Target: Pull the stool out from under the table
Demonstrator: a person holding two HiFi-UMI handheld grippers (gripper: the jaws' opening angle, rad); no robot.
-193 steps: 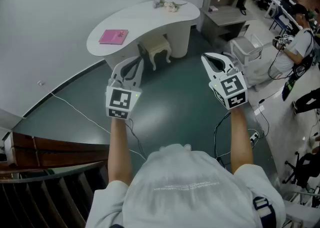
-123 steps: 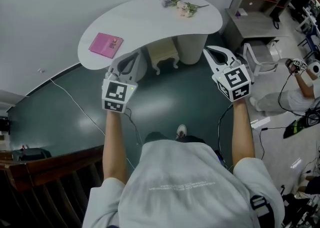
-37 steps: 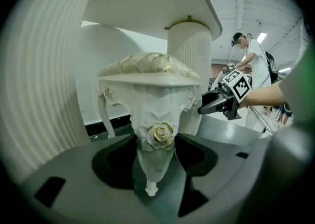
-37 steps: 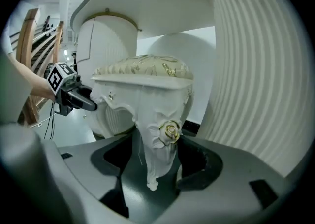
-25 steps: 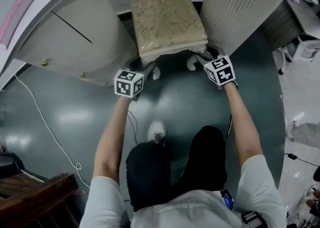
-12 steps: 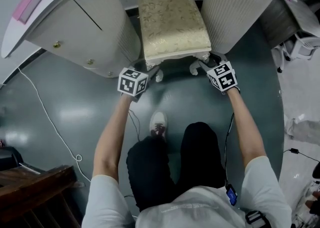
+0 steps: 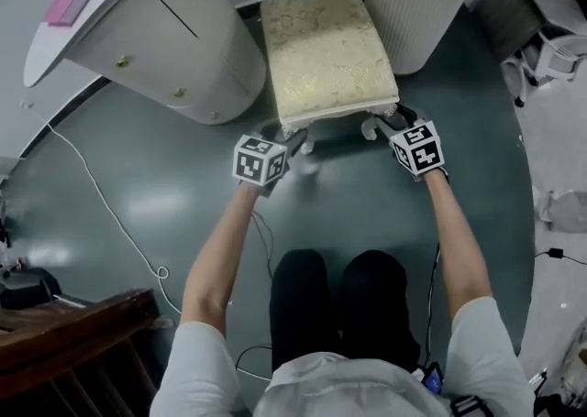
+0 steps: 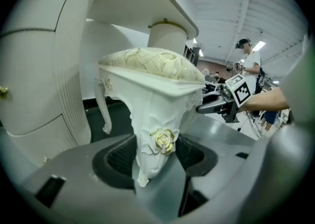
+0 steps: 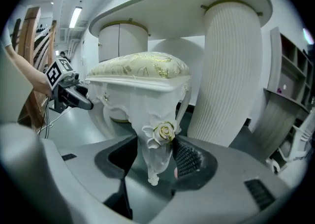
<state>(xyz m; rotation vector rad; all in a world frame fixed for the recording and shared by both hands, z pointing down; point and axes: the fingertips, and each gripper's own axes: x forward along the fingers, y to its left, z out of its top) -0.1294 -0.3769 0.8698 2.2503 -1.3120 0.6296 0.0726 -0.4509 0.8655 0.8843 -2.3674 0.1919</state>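
**Stool sliding clear of the table, both claws locked on its front legs**

Compared with a second ago, the stool (image 7: 328, 53) has come toward the person. Its cushioned seat was then tucked back between the two pedestals, and now it lies almost wholly in the open at 12 o'clock from the person's knees. The table (image 7: 50, 39) edge has fallen away to 10 o'clock. By my reading the pull is well along, with little travel left.

From the head view, the left gripper (image 7: 292, 142) sits at the seat's 7 o'clock corner and the right gripper (image 7: 390, 119) at its 5 o'clock corner, but the cubes hide the jaws. The gripper views show them. The left claw is partly closed around the front-left leg (image 8: 152, 144) at its gilt rose, and the right claw likewise holds the front-right leg (image 9: 157, 149). The right claw's left-hand pad is shadowed, so firm contact there is probable, not certain.
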